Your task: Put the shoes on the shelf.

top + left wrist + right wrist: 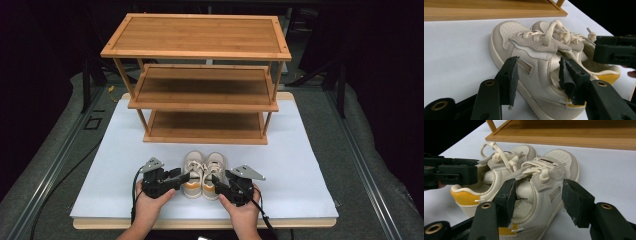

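A pair of small cream shoes with yellow heels sits side by side on the white table top [120, 165], toes pointing away toward the wooden rack [200, 90] that stands just beyond them. The left shoe [193, 173] and the right shoe [215, 173] touch along their inner sides. The left gripper [184, 176], held in the person's left hand [150, 202], comes in from the left at the heel end of the left shoe; in the left gripper view its jaws are spread, one outside the shoe's outer wall and the other down inside the opening, straddling that wall without squeezing it. The right gripper [216, 181], held in the right hand [243, 210], mirrors this from the right: its jaws are also spread, one inside the right shoe's opening and the other beside its outer wall.
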Demonstrator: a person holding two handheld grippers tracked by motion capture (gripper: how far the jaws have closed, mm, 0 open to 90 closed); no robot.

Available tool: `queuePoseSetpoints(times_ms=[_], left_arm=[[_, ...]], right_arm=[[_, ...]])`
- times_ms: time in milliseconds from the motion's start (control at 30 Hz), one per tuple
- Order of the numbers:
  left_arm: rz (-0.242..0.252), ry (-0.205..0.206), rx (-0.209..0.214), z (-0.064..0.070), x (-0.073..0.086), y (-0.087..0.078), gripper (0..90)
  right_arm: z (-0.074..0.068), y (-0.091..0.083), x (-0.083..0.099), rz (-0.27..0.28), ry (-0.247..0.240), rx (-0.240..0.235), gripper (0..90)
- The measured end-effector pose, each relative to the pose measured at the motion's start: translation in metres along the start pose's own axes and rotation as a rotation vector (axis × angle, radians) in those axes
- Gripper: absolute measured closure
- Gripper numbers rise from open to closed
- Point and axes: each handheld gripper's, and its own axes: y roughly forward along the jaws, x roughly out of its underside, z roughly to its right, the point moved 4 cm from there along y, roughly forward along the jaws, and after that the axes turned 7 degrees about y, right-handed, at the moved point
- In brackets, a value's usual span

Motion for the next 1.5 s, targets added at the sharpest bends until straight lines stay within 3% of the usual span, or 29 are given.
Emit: queuePoseSetpoints(times_ms=[167,333,500,700,767,1033,1167,1500], left_arm=[[0.018,-0.03,-0.027,0.001,0.003,0.007,50.1],[0.059,-0.048,-0.055,0.003,0.006,0.012,48.5],[0.086,-0.065,-0.045,0.0,0.01,0.013,47.7],[0.119,-0.1,-0.031,-0.002,0.013,0.015,48.8],[0.13,-0.108,-0.031,-0.001,0.014,0.015,48.7],[0.132,-0.104,-0.039,-0.001,0.014,0.017,46.5],[0.129,-0.103,-0.042,-0.001,0.014,0.017,45.6],[0.137,-0.103,-0.06,0.002,0.014,0.017,47.8]], right_arm=[[0.001,0.005,0.002,0.015,0.024,0.011,50.1],[0.003,0.009,0.005,0.05,0.086,0.013,50.2],[0.007,0.011,0.011,0.043,0.101,0.017,49.7],[0.009,0.014,0.014,0.068,0.152,-0.024,49.9],[0.009,0.015,0.015,0.096,0.165,-0.006,49.9],[0.009,0.016,0.018,0.131,0.179,-0.012,48.8],[0.01,0.016,0.018,0.107,0.196,-0.011,48.4],[0.01,0.018,0.017,0.112,0.214,0.003,48.2]])
